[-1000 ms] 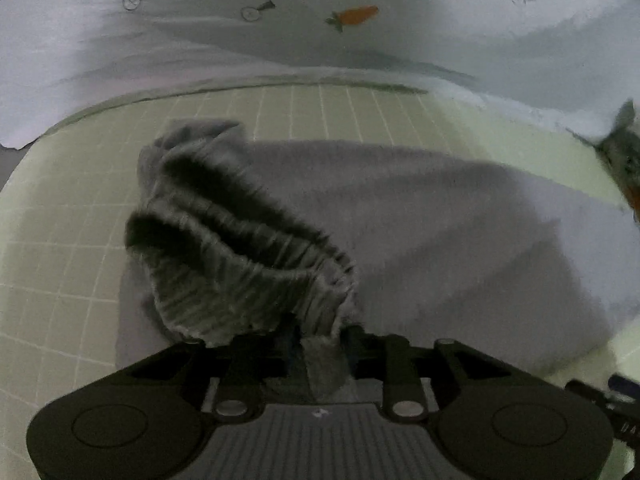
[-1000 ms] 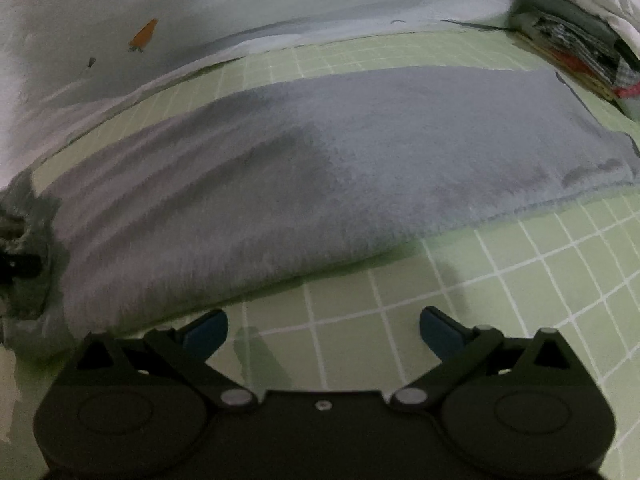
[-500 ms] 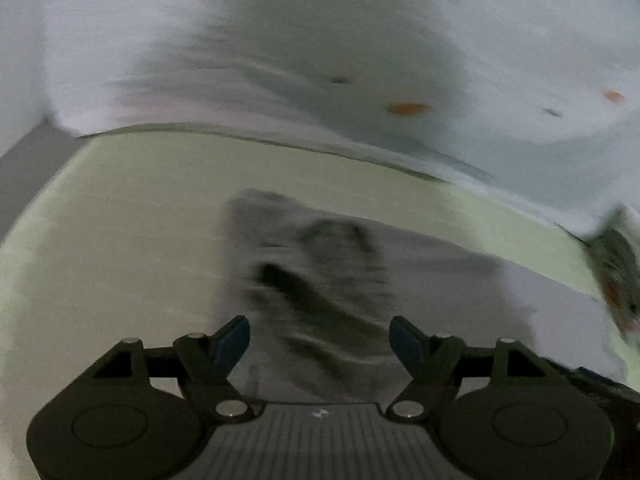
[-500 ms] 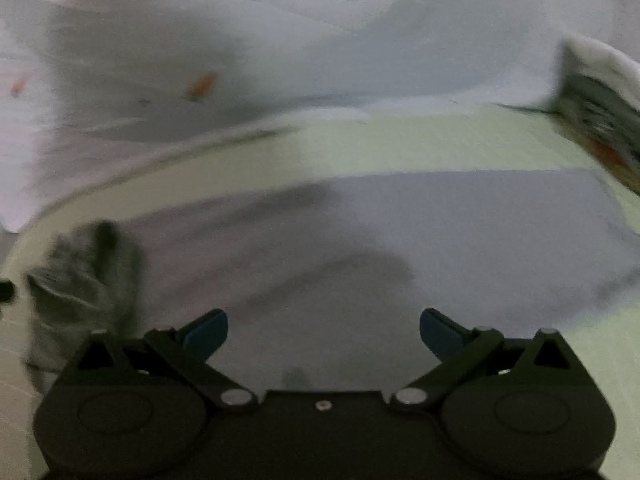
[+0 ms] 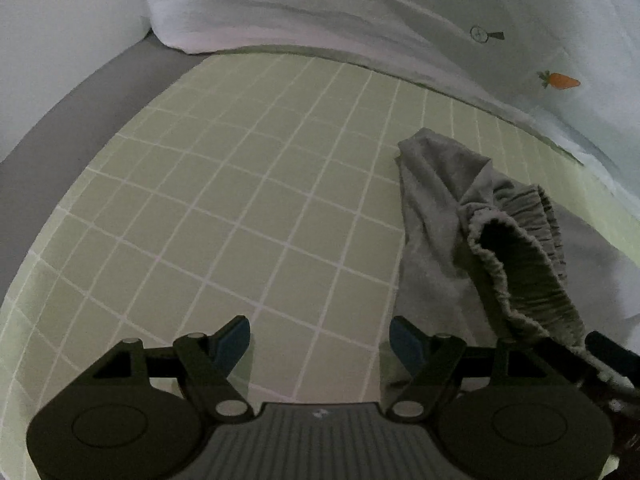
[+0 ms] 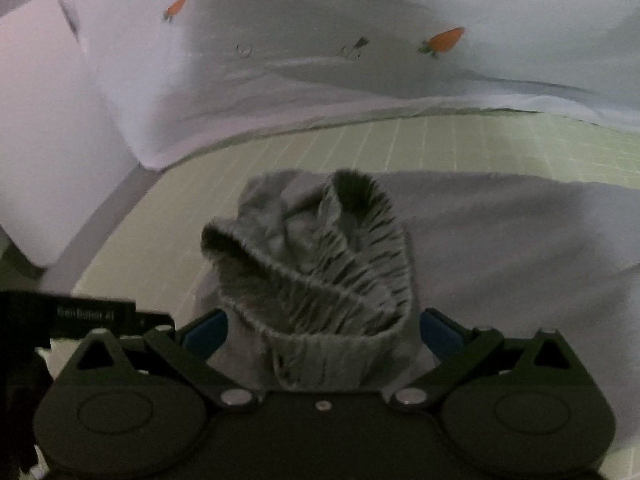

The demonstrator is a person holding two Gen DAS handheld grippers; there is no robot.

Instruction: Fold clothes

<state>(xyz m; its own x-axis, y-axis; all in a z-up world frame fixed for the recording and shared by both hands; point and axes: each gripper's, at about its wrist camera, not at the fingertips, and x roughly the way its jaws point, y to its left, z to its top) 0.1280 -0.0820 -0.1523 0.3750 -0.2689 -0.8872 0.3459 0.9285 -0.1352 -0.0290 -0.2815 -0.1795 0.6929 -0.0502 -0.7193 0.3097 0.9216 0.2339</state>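
A grey garment [image 6: 500, 240] lies flat on the green grid mat [image 5: 240, 208]. Its ribbed elastic waistband [image 6: 320, 280] stands bunched up at the left end. In the right wrist view my right gripper [image 6: 322, 330] is open, and the waistband sits between its blue pads [image 6: 204, 332] without being squeezed. In the left wrist view my left gripper [image 5: 320, 338] is open over bare mat, with nothing between its fingers. From there the waistband [image 5: 520, 256] rises just to its right. The left gripper's black body [image 6: 92, 314] shows at the left edge of the right wrist view.
White bedding with a carrot print [image 5: 400, 20] lies along the mat's far edge and shows again in the right wrist view [image 6: 360, 60]. A grey strip of the surface [image 5: 80, 92] and a white wall [image 5: 60, 20] border the mat's left side.
My left gripper let go of the waistband, opened and slid left over bare mat. My right gripper, still open, moved left along the garment to the bunched waistband.
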